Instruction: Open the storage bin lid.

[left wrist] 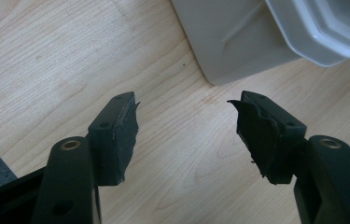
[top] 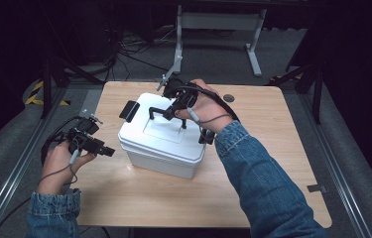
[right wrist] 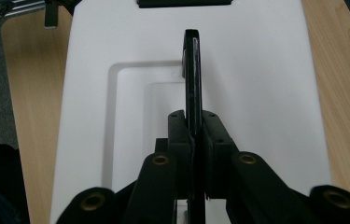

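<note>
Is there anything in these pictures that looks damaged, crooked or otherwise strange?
Yes, one thing. On the left gripper, which is open over the table, the black pads have ragged, frayed edges and look worn. The white box sits at an angle to the table's edges; its lid looks closed, with the right gripper shut on its black handle.

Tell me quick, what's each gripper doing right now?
Left gripper: open, holding nothing, beside the white box.
Right gripper: shut on the black handle on the box's lid.
</note>
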